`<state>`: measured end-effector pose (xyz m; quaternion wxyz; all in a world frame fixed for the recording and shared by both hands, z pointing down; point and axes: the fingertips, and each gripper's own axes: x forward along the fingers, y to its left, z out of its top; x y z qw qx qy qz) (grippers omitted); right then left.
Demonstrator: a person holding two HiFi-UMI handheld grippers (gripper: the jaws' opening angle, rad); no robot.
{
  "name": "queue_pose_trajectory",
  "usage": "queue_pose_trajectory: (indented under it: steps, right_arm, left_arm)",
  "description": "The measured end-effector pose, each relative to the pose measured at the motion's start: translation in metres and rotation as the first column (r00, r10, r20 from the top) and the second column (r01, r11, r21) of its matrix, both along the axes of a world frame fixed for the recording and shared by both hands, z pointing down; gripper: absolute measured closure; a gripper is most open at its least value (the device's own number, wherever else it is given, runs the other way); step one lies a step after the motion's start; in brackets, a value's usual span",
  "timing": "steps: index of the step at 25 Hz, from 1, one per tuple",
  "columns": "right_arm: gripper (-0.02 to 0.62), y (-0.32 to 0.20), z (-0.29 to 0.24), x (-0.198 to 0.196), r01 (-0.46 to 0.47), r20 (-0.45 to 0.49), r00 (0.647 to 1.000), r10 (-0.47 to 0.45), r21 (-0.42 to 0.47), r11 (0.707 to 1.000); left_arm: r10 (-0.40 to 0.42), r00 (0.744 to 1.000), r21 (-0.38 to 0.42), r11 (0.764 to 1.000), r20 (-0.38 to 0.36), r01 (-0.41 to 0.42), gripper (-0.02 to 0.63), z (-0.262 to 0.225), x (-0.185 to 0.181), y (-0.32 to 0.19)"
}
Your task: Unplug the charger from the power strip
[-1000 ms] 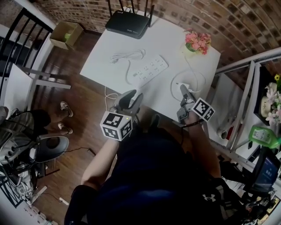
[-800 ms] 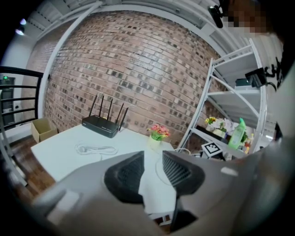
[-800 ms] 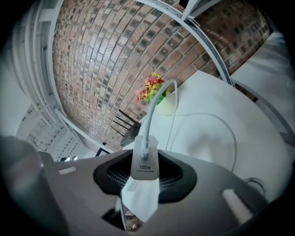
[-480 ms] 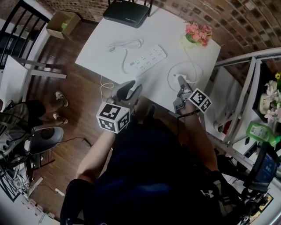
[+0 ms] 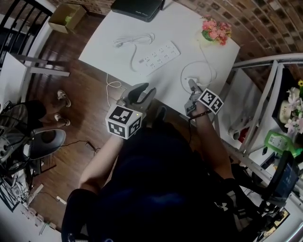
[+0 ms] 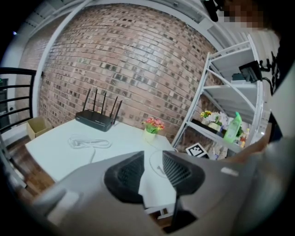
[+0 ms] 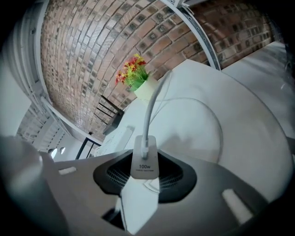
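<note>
Router (image 5: 137,5), flowers (image 5: 215,29), spare cable (image 5: 134,40) beside strip (image 5: 158,56)

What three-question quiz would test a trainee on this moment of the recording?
1. True or false: the charger is plugged into the power strip.
2. What is between the jaws of the left gripper? A) a router B) nothing C) a cable
3. Fill in: the right gripper is shut on the ____.

Key: 1 false, it is in the gripper, apart from the strip; 2 B; 3 charger.
</note>
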<state>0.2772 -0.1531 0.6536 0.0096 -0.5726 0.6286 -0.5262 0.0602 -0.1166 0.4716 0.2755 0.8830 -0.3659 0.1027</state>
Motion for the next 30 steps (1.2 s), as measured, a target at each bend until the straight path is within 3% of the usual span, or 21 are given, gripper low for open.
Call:
queue_pose_trajectory:
  steps: [4,7,11,14,17,19,22,25,27,30]
  right_arm:
    - [0.443,0.005,0.008,0.0,0.022,0.005,1.0,-0.022,-0.032,0.999]
    - [0.389,0.009,0.012,0.001,0.038,-0.02,0.999,-0.04,-0.066,0.997]
    - [0.31,0.022,0.019,0.009,0.073,-0.174,0.979,-0.104,-0.178,0.981]
    - [0.288,0.038,0.018,0.019,0.086,-0.319,0.931,-0.178,-0.283,0.955]
    - [0.288,0.049,0.007,0.029,0.047,-0.371,0.914,-0.167,-0.312,0.949]
    - [0.293,0.051,-0.009,0.028,0.04,-0.37,0.917,-0.148,-0.285,0.958]
    - [0.367,0.047,-0.041,0.009,0.087,-0.289,0.946,-0.145,-0.204,0.975]
    - [0.531,0.033,-0.091,-0.028,0.179,-0.191,0.964,-0.187,-0.057,0.982]
    - [0.578,0.024,-0.132,-0.057,0.255,-0.147,0.959,-0.242,0.076,0.964]
    - [0.584,0.02,-0.189,-0.1,0.353,-0.135,0.935,-0.329,0.248,0.902]
  left_arm:
    - [-0.004,1.0,-0.009,1.0,0.004,0.004,0.482,0.002,-0.002,-0.001]
    - [-0.004,1.0,-0.016,1.0,0.001,0.004,0.482,0.004,-0.002,-0.001]
    - [0.011,1.0,-0.018,1.0,0.007,-0.011,0.482,0.005,0.0,-0.004]
    - [0.021,1.0,-0.018,1.0,0.007,-0.021,0.482,0.005,0.001,-0.005]
    - [0.032,0.999,-0.017,0.999,0.005,-0.032,0.482,0.005,0.002,-0.007]
    - [0.037,0.999,-0.016,0.999,0.003,-0.037,0.482,0.004,0.003,-0.008]
    - [0.046,0.999,-0.021,0.999,0.008,-0.045,0.482,0.003,0.005,-0.009]
    - [0.053,0.999,-0.02,0.998,0.007,-0.053,0.483,-0.003,0.005,-0.01]
    - [0.052,0.999,-0.003,0.999,0.0,-0.052,0.492,-0.011,0.005,-0.011]
    - [0.048,0.999,0.029,0.998,-0.011,-0.048,0.513,-0.028,0.002,-0.011]
